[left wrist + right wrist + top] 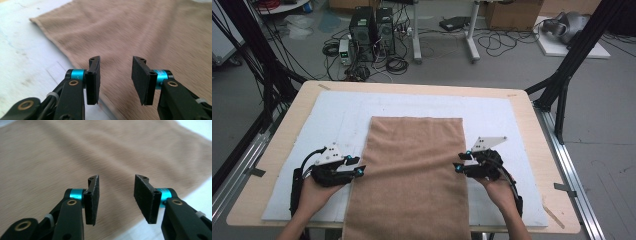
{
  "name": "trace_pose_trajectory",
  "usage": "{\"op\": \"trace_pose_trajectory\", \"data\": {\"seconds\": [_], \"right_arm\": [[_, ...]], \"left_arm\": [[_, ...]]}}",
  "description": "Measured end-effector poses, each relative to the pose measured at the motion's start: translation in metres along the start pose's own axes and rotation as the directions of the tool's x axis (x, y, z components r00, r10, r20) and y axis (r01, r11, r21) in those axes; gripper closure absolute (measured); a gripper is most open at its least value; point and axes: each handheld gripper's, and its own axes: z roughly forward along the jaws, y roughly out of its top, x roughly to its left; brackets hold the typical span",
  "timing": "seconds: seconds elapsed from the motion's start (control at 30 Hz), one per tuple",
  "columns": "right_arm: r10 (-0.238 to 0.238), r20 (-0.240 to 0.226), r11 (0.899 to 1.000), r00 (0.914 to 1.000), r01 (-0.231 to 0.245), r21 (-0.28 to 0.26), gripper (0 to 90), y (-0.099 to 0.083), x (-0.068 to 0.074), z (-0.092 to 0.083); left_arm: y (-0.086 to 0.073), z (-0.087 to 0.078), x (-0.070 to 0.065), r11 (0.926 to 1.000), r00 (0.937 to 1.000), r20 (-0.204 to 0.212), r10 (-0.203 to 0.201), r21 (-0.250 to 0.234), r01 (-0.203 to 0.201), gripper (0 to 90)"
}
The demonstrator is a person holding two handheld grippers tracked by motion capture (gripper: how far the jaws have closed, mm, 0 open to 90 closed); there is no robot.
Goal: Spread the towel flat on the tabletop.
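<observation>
A brown towel (pixel 412 170) lies flat along the middle of the white mat (pixel 497 115), its near end hanging over the table's front edge. My left gripper (pixel 361 170) sits at the towel's left edge, jaws open with nothing between them. In the left gripper view the towel (pixel 140 37) stretches ahead of the left gripper (pixel 116 80), and the towel's edge runs under the left pad. My right gripper (pixel 458 168) is at the towel's right edge, also open and empty. The right gripper view has the towel (pixel 75 157) lying beyond the right gripper (pixel 116 200).
The wooden table (pixel 537 145) carries the mat with bare margins on both sides. Black frame posts (pixel 562 85) stand at the table's left and right. Computers (pixel 372 32), cables and boxes sit on the floor beyond the far edge.
</observation>
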Motion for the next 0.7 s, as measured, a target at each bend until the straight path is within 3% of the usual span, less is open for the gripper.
{"op": "trace_pose_trajectory", "data": {"seconds": [0.2,0.33,0.4,0.47,0.5,0.57,0.7], "right_arm": [[-0.046,-0.074,0.999,0.9962,0.047,0.014,53.5,-0.014,0.034,-0.001],[-0.067,-0.106,0.996,0.9921,0.072,0.045,56.8,-0.022,0.046,0.003],[-0.074,-0.118,0.994,0.9903,0.083,0.069,60.1,-0.026,0.049,0.007],[-0.079,-0.136,0.991,0.9875,0.093,0.099,69.2,-0.031,0.051,0.012],[-0.079,-0.151,0.987,0.9853,0.099,0.125,73.9,-0.033,0.052,0.016],[-0.088,-0.163,0.989,0.9827,0.106,0.102,84.6,-0.037,0.053,0.016],[-0.103,-0.184,0.987,0.9775,0.124,0.106,87.1,-0.038,0.056,0.014]], "left_arm": [[-0.016,-0.005,-0.024,0.9989,0.9972,0.068,0.033,0.031,-0.035,51.6],[-0.024,-0.008,-0.036,0.9962,0.9922,0.106,0.066,0.049,-0.071,53.4],[-0.028,-0.006,-0.040,0.9928,0.9882,0.127,0.085,0.073,-0.095,57.7],[-0.031,-0.003,-0.042,0.9870,0.9823,0.157,0.102,0.107,-0.120,65.5],[-0.033,-0.002,-0.043,0.9874,0.9820,0.153,0.110,0.096,-0.126,69.2],[-0.034,-0.003,-0.042,0.9903,0.9814,0.169,0.091,0.088,-0.107,79.8],[-0.036,-0.005,-0.043,0.9916,0.9807,0.173,0.091,0.075,-0.106,86.2]]}}
